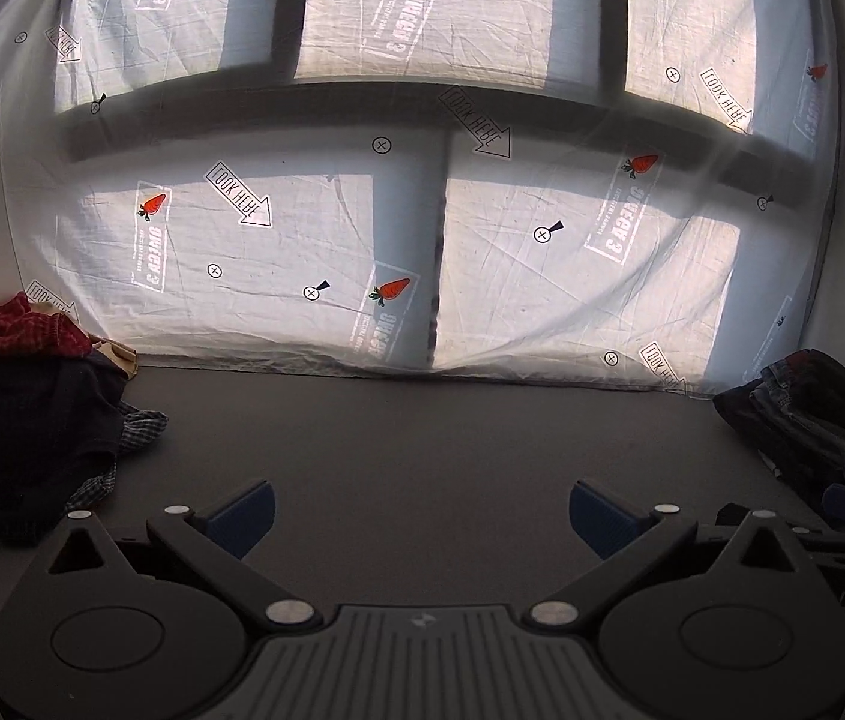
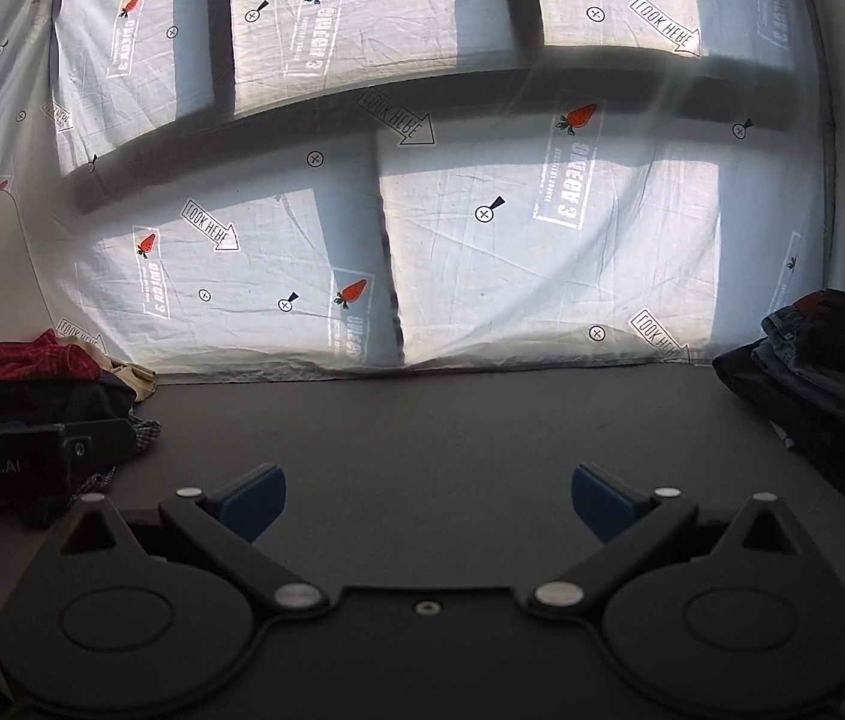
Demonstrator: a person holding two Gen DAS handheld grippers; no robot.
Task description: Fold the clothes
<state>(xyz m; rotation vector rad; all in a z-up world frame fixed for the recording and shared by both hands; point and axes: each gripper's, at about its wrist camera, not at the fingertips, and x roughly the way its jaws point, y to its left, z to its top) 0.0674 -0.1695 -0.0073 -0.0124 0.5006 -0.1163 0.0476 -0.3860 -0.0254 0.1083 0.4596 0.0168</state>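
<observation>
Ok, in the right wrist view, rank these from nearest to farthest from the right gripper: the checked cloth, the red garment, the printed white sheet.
1. Checked cloth, lower left, at the dark pile's edge.
2. Red garment, left, atop that pile.
3. Printed white sheet, hanging behind the table.

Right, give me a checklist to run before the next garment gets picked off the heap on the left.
1. Left claw empty, jaws wide apart: ok.
2. Right claw empty, jaws wide apart: ok.
3. Dark table bare in the middle for folding: ok.
4. Unfolded heap at the left edge, red garment on top, in view of both cameras: ok.
5. Top garment free of the dark and checked pieces under it: cannot tell, they are bunched together.
6. Stack of dark clothes and jeans at the right edge, clear of the middle: ok.
</observation>
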